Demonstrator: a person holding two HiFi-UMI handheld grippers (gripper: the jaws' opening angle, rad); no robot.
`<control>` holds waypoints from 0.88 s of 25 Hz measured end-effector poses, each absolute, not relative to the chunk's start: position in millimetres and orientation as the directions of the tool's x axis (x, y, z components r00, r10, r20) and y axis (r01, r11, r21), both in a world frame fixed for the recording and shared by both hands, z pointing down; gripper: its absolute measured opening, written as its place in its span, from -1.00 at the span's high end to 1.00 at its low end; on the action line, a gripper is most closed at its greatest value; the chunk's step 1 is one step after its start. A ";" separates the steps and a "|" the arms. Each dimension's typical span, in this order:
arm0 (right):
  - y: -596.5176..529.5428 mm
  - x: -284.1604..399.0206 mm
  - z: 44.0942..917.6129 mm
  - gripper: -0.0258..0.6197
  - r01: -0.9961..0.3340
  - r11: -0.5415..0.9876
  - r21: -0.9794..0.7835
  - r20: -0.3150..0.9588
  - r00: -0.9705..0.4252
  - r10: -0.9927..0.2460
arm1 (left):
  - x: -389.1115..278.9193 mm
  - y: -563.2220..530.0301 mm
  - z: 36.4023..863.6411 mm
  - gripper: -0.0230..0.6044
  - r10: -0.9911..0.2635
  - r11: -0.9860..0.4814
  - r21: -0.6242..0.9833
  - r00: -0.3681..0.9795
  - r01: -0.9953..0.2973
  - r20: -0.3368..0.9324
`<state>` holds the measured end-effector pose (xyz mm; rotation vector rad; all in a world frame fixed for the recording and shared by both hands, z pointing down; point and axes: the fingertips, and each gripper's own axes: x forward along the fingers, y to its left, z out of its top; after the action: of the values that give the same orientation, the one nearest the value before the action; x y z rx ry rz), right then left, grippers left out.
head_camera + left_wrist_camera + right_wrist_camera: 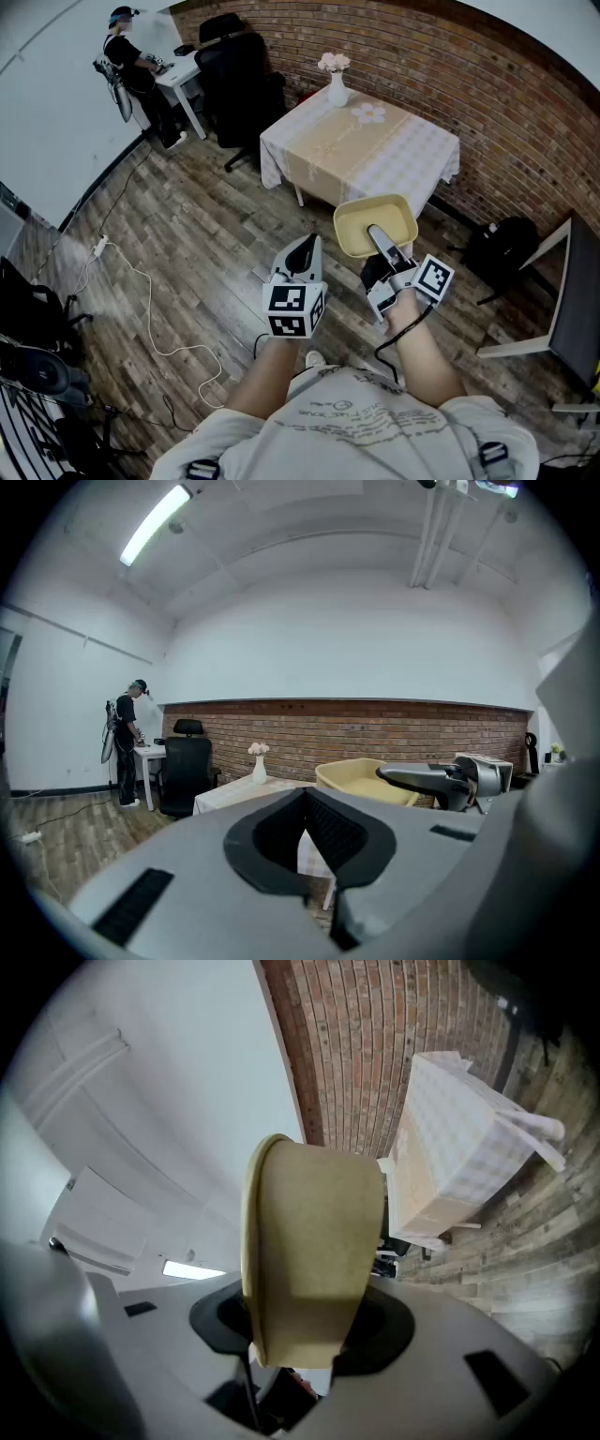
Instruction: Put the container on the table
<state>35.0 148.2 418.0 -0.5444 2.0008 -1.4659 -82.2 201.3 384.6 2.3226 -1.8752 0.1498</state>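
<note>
Right tool (382, 246) is clamped on one wall of the yellow container (398, 217), one jaw inside the tub and one outside. The container hangs in the air, short of the near edge of the cloth-covered surface (394, 155). Left tool (304, 253) is clenched with nothing in it.

Risks, as judged:
- A single-wall grip may let the tub swivel or slip.
- A low approach could catch the surface's edge.
- The vase (337, 86) stands at the far corner.

The container appears empty.
</note>
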 end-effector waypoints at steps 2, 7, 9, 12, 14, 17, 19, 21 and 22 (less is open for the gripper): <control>149.9 35.5 419.1 0.33 0.007 0.309 -0.951 -0.211 -0.743 -0.635 | -80.6 202.6 385.3 0.91 -0.961 -0.208 0.057 0.214 -0.977 0.174; 153.4 30.4 419.8 0.33 -0.008 0.312 -0.950 -0.200 -0.752 -0.628 | -83.1 204.0 386.8 0.91 -0.960 -0.207 0.065 0.215 -0.976 0.177; 154.1 27.8 420.9 0.33 -0.014 0.311 -0.950 -0.195 -0.754 -0.628 | -84.5 204.3 387.7 0.91 -0.959 -0.210 0.065 0.218 -0.976 0.179; 153.8 23.2 421.7 0.32 -0.006 0.306 -0.952 -0.197 -0.751 -0.630 | -88.8 204.1 388.2 0.91 -0.959 -0.213 0.064 0.221 -0.975 0.177; 153.1 18.5 421.8 0.32 0.005 0.299 -0.954 -0.202 -0.749 -0.632 | -94.4 203.2 388.2 0.91 -0.960 -0.212 0.065 0.220 -0.975 0.174; 150.3 10.2 422.5 0.32 0.003 0.300 -0.954 -0.201 -0.748 -0.632 | -103.7 200.3 388.0 0.91 -0.961 -0.213 0.067 0.221 -0.975 0.167; 147.3 3.8 423.2 0.32 0.000 0.303 -0.953 -0.201 -0.748 -0.632 | -109.8 197.6 388.6 0.91 -0.961 -0.215 0.066 0.223 -0.974 0.165; 144.4 -3.6 424.0 0.32 -0.002 0.300 -0.954 -0.198 -0.748 -0.634 | -117.0 195.1 389.3 0.91 -0.961 -0.217 0.065 0.225 -0.974 0.162; 142.8 -7.0 424.7 0.32 -0.002 0.297 -0.955 -0.196 -0.746 -0.636 | -120.9 193.8 389.7 0.91 -0.961 -0.218 0.065 0.226 -0.974 0.160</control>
<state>-7.0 142.8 424.7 -0.5667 2.0122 -1.4802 -120.9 193.8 389.7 2.3363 -1.8616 0.1274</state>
